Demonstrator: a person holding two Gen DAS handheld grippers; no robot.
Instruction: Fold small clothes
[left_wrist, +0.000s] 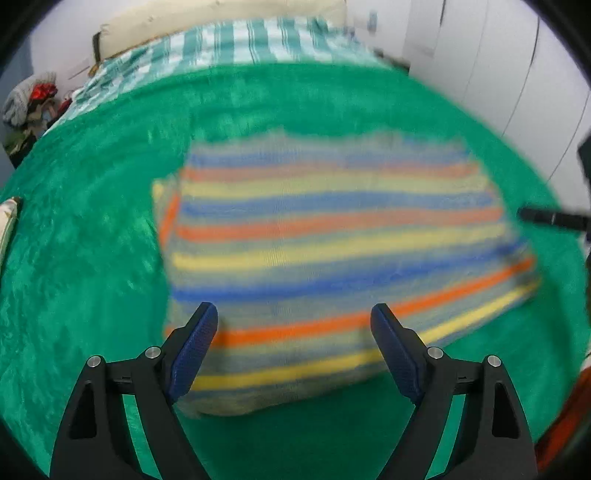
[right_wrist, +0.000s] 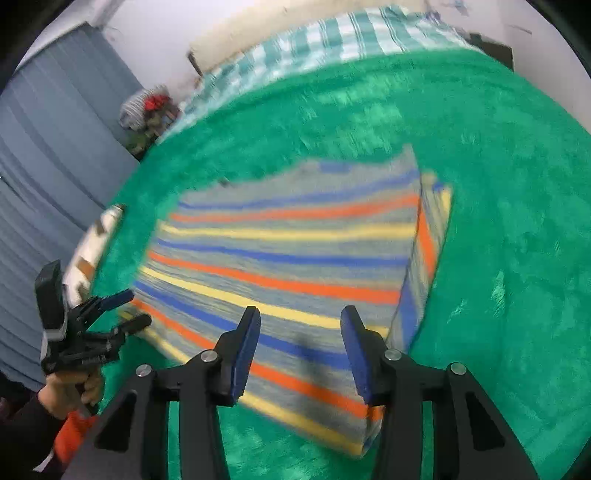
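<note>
Left wrist view is filled mostly by a green plush blanket (left_wrist: 92, 229) that is spread over a bed. Behind it a green and white checked sheet (left_wrist: 236, 44) is seen, then a cream headboard cushion (left_wrist: 207, 18) against the wall. White cupboard doors (left_wrist: 498, 74) are seen at the right side, and a pile of clothes (left_wrist: 26, 103) is heaped on the floor at the far left. In the right wrist view a grey-blue curtain (right_wrist: 48, 155) is hung along the left side of the room.

A striped garment (left_wrist: 332, 240), with blue, orange, yellow and grey bands, is laid flat and folded in the middle of the blanket; one folded edge is turned under at its side. The picture is blurred, so fine detail cannot be told.

The left gripper (left_wrist: 293, 325) is held above the near edge of the garment with its jaws spread wide and nothing between them. The right gripper (right_wrist: 299, 328) is also held over the near edge, its jaws parted and empty. A patterned cushion (right_wrist: 96, 247) is placed at the blanket's left border, just beyond the left gripper, which is carried by a hand (right_wrist: 68, 387) in a dark sleeve.
</note>
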